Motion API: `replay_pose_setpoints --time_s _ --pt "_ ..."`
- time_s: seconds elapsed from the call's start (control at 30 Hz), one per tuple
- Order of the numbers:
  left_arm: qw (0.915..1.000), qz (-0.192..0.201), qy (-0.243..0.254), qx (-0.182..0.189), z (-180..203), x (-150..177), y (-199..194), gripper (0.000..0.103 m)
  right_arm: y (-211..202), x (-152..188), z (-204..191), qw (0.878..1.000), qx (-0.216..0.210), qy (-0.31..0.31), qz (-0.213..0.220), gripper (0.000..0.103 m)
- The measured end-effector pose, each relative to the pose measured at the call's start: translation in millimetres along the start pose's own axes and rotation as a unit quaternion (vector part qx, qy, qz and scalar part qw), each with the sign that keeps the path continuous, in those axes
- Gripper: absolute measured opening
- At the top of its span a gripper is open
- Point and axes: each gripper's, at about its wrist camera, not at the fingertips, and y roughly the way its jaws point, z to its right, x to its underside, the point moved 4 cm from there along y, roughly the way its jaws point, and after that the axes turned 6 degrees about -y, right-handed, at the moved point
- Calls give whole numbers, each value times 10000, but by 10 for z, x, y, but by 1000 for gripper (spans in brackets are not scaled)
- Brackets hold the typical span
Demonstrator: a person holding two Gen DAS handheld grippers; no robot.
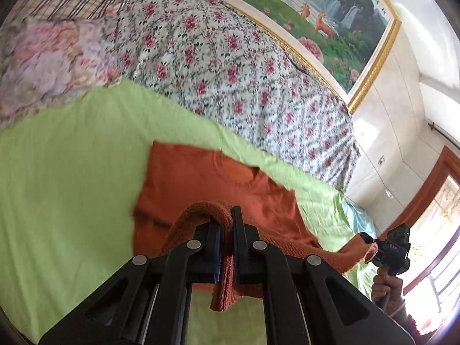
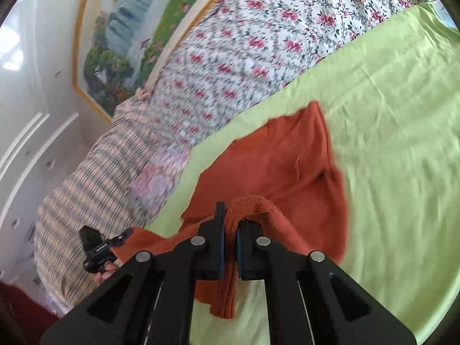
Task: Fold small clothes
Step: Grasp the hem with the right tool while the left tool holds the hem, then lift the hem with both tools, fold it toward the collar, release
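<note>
A rust-orange knit garment [image 1: 201, 178] lies partly on a light green sheet [image 1: 72, 172], its near edge lifted. My left gripper [image 1: 227, 224] is shut on a bunched fold of that edge, which hangs down between the pads. At the far right of the left wrist view my right gripper [image 1: 371, 240] pinches another part of the same edge. In the right wrist view the orange garment [image 2: 287, 155] spreads ahead on the green sheet [image 2: 402, 143], and my right gripper [image 2: 230, 224] is shut on a ribbed fold. My left gripper [image 2: 122, 237] appears at lower left, clamped on the cloth.
A floral quilt [image 1: 230, 66] is heaped behind the sheet, with a plaid blanket [image 2: 92, 178] and a pale rose-print cloth [image 1: 43, 60] beside it. A framed landscape painting [image 1: 330, 14] hangs on the white wall. A person's hand [image 1: 385, 284] grips the right tool's handle.
</note>
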Motion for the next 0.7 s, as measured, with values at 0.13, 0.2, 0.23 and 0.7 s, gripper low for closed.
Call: replay_pose_setpoints --time_s 0.13,0.2,0.23,0.7 --pt "9998 85 35 -161 29 -446 519 4 374 -476 158 9998 192 25 -11 7" --pt "9996 45 40 -270 -5 -596 782 4 580 -699 258 9994 331 20 -64 7" --pt "9994 10 32 -337 -38 -652 918 4 680 -795 313 9990 440 25 -90 7" --pt "9834 -1133 -542 -1308 -953 -621 2388 5 2020 -994 1324 9822 1469 283 -1139 10"
